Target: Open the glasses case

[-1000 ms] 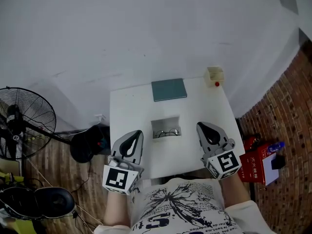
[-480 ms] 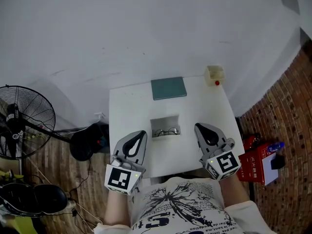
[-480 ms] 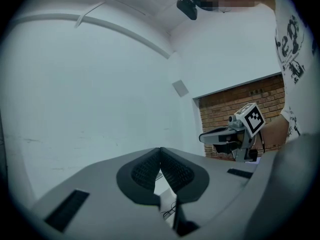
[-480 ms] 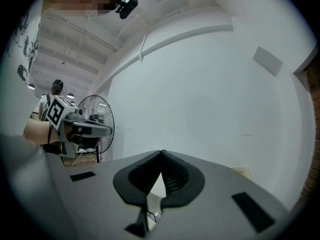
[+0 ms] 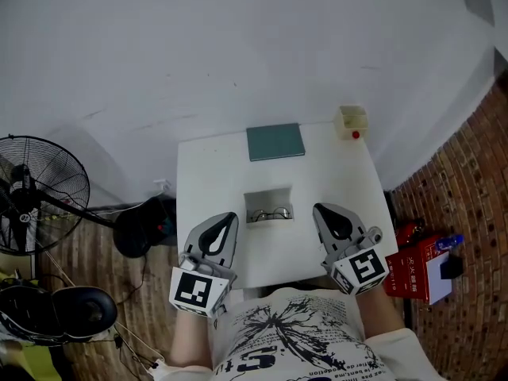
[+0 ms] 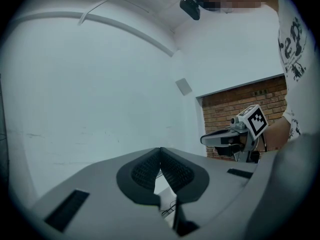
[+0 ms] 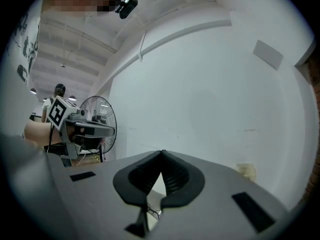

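Note:
A teal rectangular glasses case [image 5: 275, 142] lies flat and closed at the far side of the white table [image 5: 206, 181]. Nearer me, a small white open box [image 5: 269, 203] holds a pair of thin-framed glasses [image 5: 271, 213]. My left gripper [image 5: 228, 217] hovers over the table's near left part, shut and empty; its pads meet in the left gripper view [image 6: 160, 150]. My right gripper [image 5: 318, 209] hangs over the near right part, also shut with nothing in it [image 7: 161, 153]. Both point toward the far side and flank the box without touching it.
A small beige box with a red dot [image 5: 352, 123] stands at the table's far right corner. A standing fan [image 5: 32, 197] and a dark object [image 5: 143, 230] are on the floor to the left. A red box [image 5: 413, 264] lies on the floor at right by the brick wall.

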Demonstrator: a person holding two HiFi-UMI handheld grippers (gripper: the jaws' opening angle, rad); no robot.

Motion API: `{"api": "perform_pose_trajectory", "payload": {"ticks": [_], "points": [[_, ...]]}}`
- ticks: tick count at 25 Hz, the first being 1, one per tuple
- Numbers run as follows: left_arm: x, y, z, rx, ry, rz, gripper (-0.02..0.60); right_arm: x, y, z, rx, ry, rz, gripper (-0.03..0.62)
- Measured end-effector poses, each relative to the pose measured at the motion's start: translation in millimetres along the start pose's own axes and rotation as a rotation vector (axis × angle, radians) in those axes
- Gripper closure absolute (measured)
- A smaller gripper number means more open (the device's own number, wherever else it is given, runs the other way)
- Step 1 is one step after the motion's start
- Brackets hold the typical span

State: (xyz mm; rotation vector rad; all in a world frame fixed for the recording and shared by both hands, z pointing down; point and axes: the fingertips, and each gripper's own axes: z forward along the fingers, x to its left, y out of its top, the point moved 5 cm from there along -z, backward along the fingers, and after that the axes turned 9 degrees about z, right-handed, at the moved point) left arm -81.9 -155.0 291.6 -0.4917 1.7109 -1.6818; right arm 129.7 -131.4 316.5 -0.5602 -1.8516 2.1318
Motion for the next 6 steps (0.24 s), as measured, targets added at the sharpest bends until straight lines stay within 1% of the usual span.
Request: {"api": "perform_pose_trajectory", "payload": {"ticks": [6], "points": [[-4,-18,3,0.145,-0.055,0.059,0.568,-6,-1,3,-0.003,0.002,0.010,0.582]]}}
